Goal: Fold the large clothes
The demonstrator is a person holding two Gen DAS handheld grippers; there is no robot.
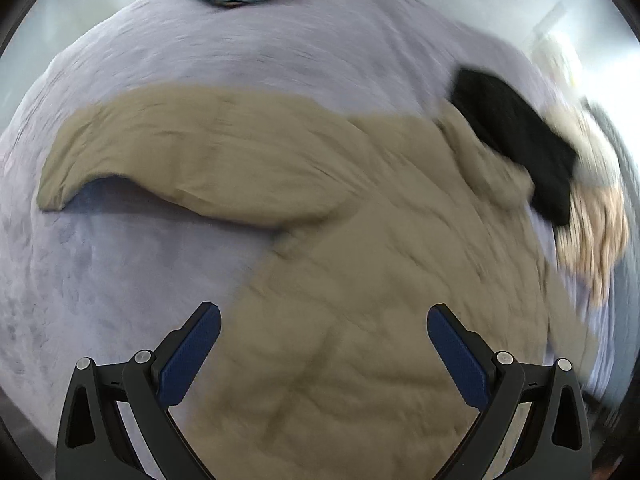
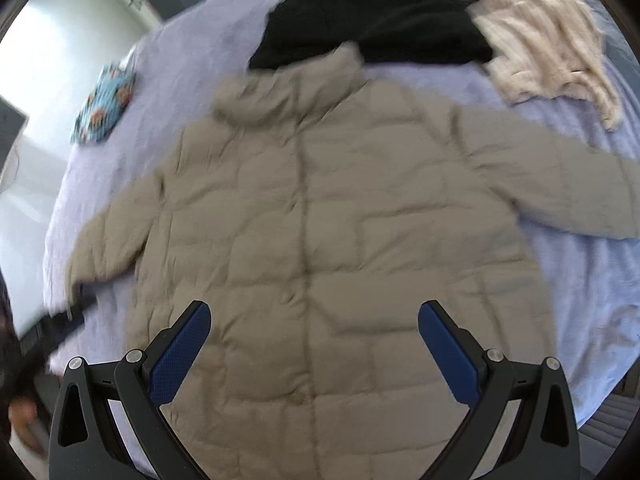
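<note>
Left gripper (image 1: 324, 326): fingers spread wide, holding nothing, hovering over the lower body of the jacket near where its sleeve branches off.
Right gripper (image 2: 314, 322): fingers also wide apart and empty, hanging above the lower front of the jacket, roughly on its centre seam.
Finger pads (image 2: 180, 354): blue, dimpled rubber on black frames, likely textured to catch slippery cloth.
Jacket (image 2: 320, 216): beige puffer, quilted in soft puffy panels, lying flat and face up on the bed with collar away from the grippers and both sleeves spread outward; probably laid out like this so the sleeves can be folded in first.
Sleeve (image 1: 180, 152): long, tapering, slightly arched, with the cuff resting on the bed.
Bed (image 1: 100, 280): covered in pale lilac, faintly crinkled fabric; soft, so the jacket sinks a little.
Black garment (image 2: 372, 16): dark, matte, piled just beyond the collar.
Cream garment (image 2: 548, 40): fuzzy, ribbed-looking, crumpled beside the black one.
Patterned cloth (image 2: 104, 106): blue with orange print, well apart near the bed's edge.
</note>
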